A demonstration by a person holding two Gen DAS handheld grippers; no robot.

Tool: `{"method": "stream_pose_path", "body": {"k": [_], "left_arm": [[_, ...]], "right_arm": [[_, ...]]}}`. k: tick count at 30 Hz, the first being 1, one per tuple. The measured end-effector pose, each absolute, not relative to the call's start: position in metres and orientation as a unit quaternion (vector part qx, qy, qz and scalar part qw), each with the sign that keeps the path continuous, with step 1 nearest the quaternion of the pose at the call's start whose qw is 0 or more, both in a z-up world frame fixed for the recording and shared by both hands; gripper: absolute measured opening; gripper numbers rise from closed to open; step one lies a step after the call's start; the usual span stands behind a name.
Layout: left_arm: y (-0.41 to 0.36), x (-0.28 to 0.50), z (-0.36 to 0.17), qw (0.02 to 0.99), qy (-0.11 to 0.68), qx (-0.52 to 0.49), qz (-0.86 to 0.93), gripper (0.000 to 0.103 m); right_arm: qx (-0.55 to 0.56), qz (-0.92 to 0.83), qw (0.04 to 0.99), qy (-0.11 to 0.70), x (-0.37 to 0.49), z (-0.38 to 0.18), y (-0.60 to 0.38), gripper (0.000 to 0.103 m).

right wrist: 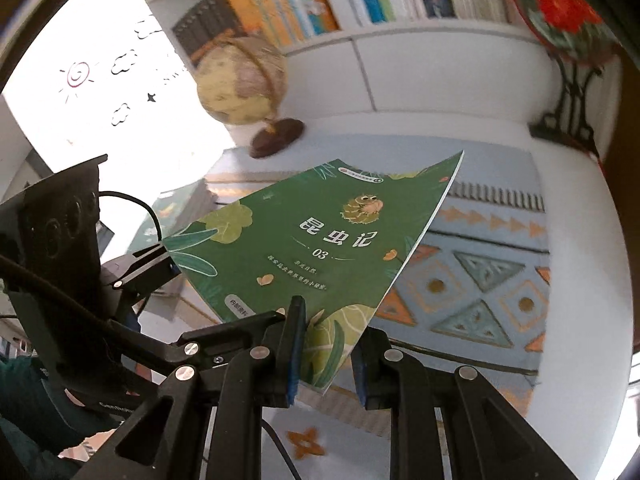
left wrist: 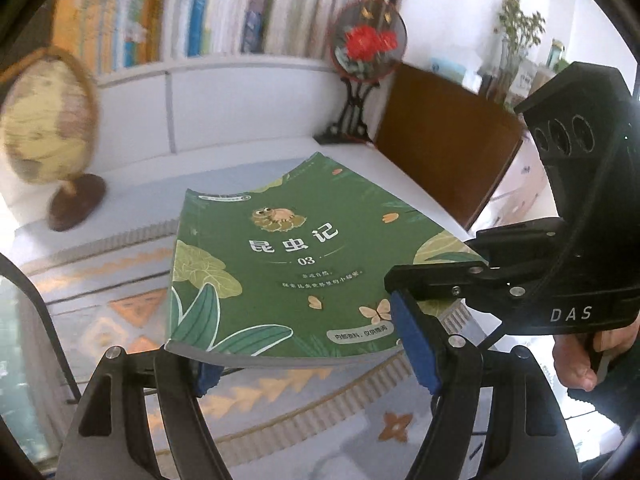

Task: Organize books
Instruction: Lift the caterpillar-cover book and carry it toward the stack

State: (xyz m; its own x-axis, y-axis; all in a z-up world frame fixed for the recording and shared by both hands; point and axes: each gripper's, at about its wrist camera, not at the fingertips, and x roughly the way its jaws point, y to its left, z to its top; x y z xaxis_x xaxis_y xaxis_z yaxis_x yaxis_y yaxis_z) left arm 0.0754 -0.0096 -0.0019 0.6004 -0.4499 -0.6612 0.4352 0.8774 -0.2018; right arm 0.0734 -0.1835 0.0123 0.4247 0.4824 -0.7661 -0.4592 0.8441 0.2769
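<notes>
Lifting the book (left wrist: 280, 256) off the desk (left wrist: 248, 148) — right gripper (right wrist: 326, 354) pinching its corner, left gripper (left wrist: 316, 344) spread across its near edge — you next steer it toward the shelf (left wrist: 224, 62).

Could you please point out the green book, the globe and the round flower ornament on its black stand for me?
green book (left wrist: 280, 264), left wrist view, middle of its front cover.
globe (left wrist: 44, 120), left wrist view, on the yellowish sphere.
flower ornament (left wrist: 370, 42), left wrist view, on the red flowers.

A home study or child's reading corner: a white bookshelf (left wrist: 224, 68) packed with colourful books (left wrist: 192, 12), a globe (left wrist: 44, 120), a decorative round fan on a stand (left wrist: 370, 44), a patterned mat (right wrist: 480, 280), sun-and-cloud wall stickers (right wrist: 100, 76).
</notes>
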Motion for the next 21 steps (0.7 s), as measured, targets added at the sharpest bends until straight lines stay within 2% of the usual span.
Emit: {"method": "stream_pose_path", "body": {"k": [9, 15, 21], "left_arm": [[0.128, 0.026, 0.047, 0.927, 0.340, -0.032, -0.151, 0.072], [0.218, 0.005, 0.038, 0.933, 0.347, -0.058, -0.071, 0.072], [0.276, 0.008, 0.009, 0.926, 0.362, -0.096, -0.043, 0.072]], "right_arm": [[-0.009, 0.357, 0.839, 0.412, 0.058, 0.052, -0.045, 0.019], [-0.003, 0.420, 0.803, 0.423, 0.062, 0.033, 0.061, 0.020], [0.004, 0.441, 0.775, 0.452, 0.075, 0.002, 0.128, 0.020]]}}
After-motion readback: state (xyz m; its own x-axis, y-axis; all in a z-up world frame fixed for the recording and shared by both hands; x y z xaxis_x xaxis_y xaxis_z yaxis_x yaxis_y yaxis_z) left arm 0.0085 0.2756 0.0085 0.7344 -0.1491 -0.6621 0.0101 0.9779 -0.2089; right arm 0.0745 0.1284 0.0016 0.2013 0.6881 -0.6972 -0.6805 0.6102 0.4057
